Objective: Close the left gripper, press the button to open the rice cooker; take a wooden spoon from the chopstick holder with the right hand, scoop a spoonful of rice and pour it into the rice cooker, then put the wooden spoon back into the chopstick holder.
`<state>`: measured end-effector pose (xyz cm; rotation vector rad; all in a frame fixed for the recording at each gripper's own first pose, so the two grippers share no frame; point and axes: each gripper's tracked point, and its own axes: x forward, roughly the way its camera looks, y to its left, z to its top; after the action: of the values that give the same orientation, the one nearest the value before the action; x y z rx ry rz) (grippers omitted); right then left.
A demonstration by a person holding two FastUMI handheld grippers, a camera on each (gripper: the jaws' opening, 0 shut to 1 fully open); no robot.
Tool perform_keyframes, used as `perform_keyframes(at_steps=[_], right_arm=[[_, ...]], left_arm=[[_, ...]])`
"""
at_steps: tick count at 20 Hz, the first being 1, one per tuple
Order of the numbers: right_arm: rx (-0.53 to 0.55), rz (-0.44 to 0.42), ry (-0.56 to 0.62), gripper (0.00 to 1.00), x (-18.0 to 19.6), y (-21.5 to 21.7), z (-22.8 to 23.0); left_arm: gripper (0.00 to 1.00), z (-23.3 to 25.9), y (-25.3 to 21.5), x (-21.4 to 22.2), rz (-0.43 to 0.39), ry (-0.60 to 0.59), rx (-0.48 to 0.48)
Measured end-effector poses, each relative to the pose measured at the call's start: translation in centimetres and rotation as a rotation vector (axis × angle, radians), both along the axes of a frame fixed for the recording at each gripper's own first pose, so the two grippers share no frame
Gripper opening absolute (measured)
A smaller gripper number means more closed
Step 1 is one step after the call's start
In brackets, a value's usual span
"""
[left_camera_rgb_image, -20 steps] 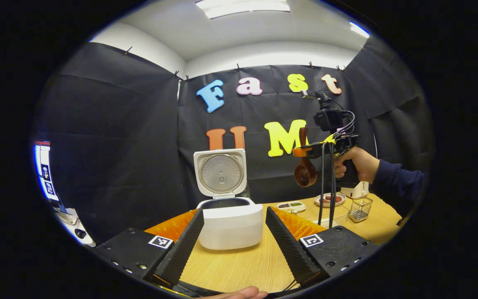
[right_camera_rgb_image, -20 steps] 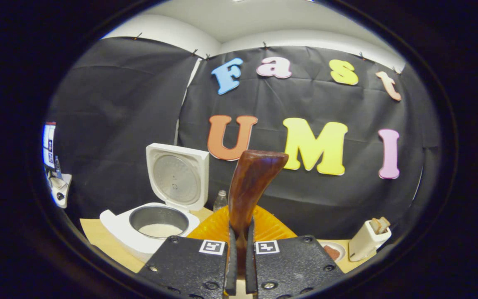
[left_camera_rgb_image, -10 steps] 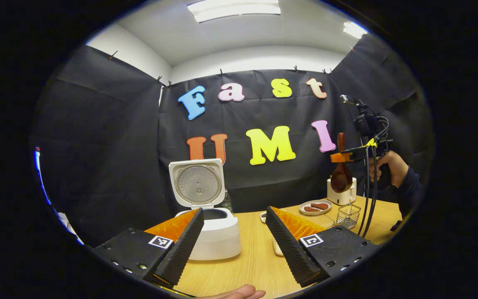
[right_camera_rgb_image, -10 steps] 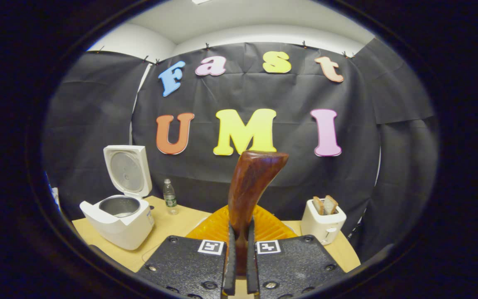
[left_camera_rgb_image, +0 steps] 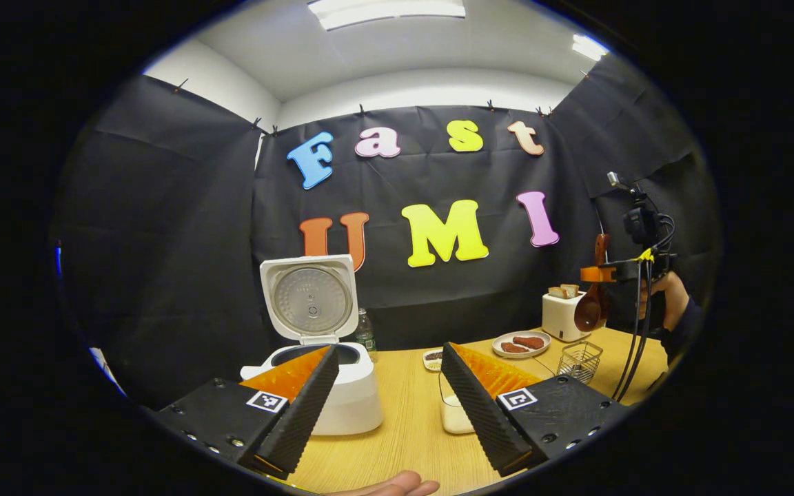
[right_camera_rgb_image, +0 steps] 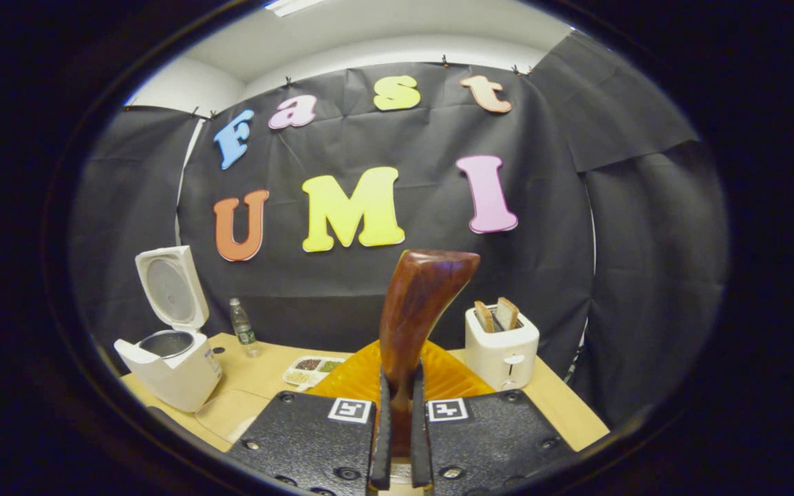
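Note:
The white rice cooker (left_camera_rgb_image: 342, 403) stands with its lid (left_camera_rgb_image: 309, 300) raised, just beyond my left gripper (left_camera_rgb_image: 390, 348), which is open with nothing between its fingers. Far right, a hand holds my right gripper (left_camera_rgb_image: 597, 274) in the air, shut on the wooden spoon (left_camera_rgb_image: 588, 310), bowl hanging down, above the wire chopstick holder (left_camera_rgb_image: 579, 360). In the right gripper view the gripper (right_camera_rgb_image: 398, 386) clamps the spoon's brown handle (right_camera_rgb_image: 416, 310), which rises upright; the rice cooker (right_camera_rgb_image: 169, 362) sits far left, its pot visible. A clear container of rice (left_camera_rgb_image: 453, 415) stands partly behind my left gripper's right finger.
On the wooden table (left_camera_rgb_image: 404, 427) are a white toaster (left_camera_rgb_image: 561, 313) with bread, a plate of food (left_camera_rgb_image: 521, 343), a small divided tray (right_camera_rgb_image: 311, 368) and a water bottle (left_camera_rgb_image: 365, 331) behind the cooker. A fingertip (left_camera_rgb_image: 397, 486) shows at the near edge.
The right gripper has carried the spoon rightward and lower, away from the rice cooker toward the toaster and wire holder. The left gripper view has turned right, so the cooker sits farther left.

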<state>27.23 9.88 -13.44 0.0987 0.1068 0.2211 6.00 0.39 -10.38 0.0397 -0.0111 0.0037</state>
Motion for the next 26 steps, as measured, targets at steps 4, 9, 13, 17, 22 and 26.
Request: perform_keyframes(at_steps=[4,9,13,17,22,26], right_arm=[[0.046,-0.004,0.074,0.17,1.8,-0.5,-2.9],[0.104,0.033,0.112,0.21,2.3,-0.1,-4.3],[0.138,0.021,0.086,0.63,1.8,-1.0,-3.6],[0.074,-0.061,0.035,0.9,1.2,-3.1,-2.5],[0.032,-0.084,-0.017,0.95,-1.6,-4.2,-0.2],[-0.011,-0.056,-0.022,1.0,-5.0,-3.2,0.9]], left_arm=[[0.95,0.2,0.3,0.9,0.012,0.017,-0.018],[0.95,0.5,-0.4,2.2,0.003,0.037,-0.049],[0.95,-0.2,-2.4,2.9,-0.032,0.07,-0.067],[0.95,-0.3,-1.3,3.2,0.0,0.08,-0.057],[0.95,0.1,1.5,4.1,0.058,0.081,-0.059],[0.95,1.7,4.1,5.7,0.074,0.08,-0.085]])
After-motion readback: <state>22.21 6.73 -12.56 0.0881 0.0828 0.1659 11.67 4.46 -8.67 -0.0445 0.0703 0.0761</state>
